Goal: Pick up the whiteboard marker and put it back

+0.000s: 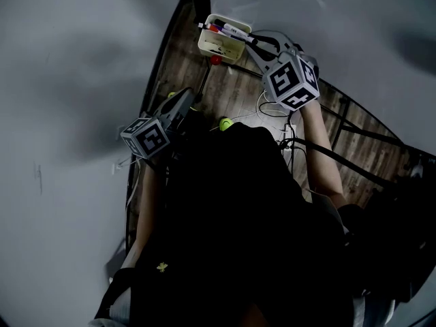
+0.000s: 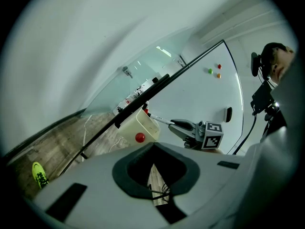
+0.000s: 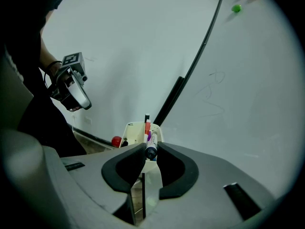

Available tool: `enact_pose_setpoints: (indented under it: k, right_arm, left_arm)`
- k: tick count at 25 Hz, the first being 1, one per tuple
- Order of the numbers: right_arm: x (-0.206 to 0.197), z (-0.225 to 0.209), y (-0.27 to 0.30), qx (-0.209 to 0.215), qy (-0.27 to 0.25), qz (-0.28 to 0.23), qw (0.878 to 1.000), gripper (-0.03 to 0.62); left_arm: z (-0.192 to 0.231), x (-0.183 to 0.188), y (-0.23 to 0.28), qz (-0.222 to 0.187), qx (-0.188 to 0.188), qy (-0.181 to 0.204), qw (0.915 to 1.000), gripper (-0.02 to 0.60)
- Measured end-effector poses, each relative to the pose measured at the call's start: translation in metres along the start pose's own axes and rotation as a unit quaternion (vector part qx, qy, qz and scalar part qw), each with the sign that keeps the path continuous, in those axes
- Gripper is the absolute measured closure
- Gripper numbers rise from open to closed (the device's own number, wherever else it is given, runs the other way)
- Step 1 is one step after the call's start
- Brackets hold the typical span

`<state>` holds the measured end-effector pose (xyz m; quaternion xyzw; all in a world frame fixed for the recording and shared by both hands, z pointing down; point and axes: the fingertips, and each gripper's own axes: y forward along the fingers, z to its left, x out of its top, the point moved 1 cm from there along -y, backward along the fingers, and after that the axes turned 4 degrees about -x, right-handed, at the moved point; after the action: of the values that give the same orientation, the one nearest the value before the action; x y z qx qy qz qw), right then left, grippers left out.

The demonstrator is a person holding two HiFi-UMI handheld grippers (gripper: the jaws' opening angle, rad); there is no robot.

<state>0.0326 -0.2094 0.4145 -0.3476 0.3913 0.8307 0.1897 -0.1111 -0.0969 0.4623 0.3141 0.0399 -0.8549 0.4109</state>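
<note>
My right gripper [image 3: 151, 150] is shut on a whiteboard marker [image 3: 151, 146] with a white barrel, purple label and dark end. The marker points into a cream marker holder [image 3: 133, 129] on the whiteboard's lower edge, where other markers stand. In the head view the held marker [image 1: 228, 33] lies over the holder [image 1: 215, 47], with my right gripper [image 1: 248, 41] just to its right. My left gripper [image 1: 187, 95] hangs lower left, away from the holder, shut on nothing. Its own view shows its jaws [image 2: 153, 144] meeting, with the holder [image 2: 143, 125] and the marker [image 2: 159, 119] beyond them.
A red round magnet [image 1: 215, 60] sits on the holder's side. The whiteboard's black frame bar [image 3: 171, 101] runs up behind the holder. Coloured magnets [image 2: 210, 71] dot the board. On the wood floor below lie white cables [image 1: 272, 107] and a yellow-green thing [image 1: 225, 123].
</note>
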Motion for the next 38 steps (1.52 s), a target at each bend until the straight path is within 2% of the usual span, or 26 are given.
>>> enact_pose_setpoints:
  k: [26, 38]
  right_arm:
    - [-0.017, -0.001, 0.018, 0.017, 0.043, -0.009, 0.999, 0.507]
    - [-0.018, -0.001, 0.017, 0.017, 0.053, -0.010, 0.998, 0.507]
  left_arm:
    - [0.002, -0.002, -0.002, 0.019, 0.022, 0.000, 0.9996, 0.549]
    - [-0.002, 0.001, 0.004, 0.018, 0.016, 0.001, 0.9997, 0.549]
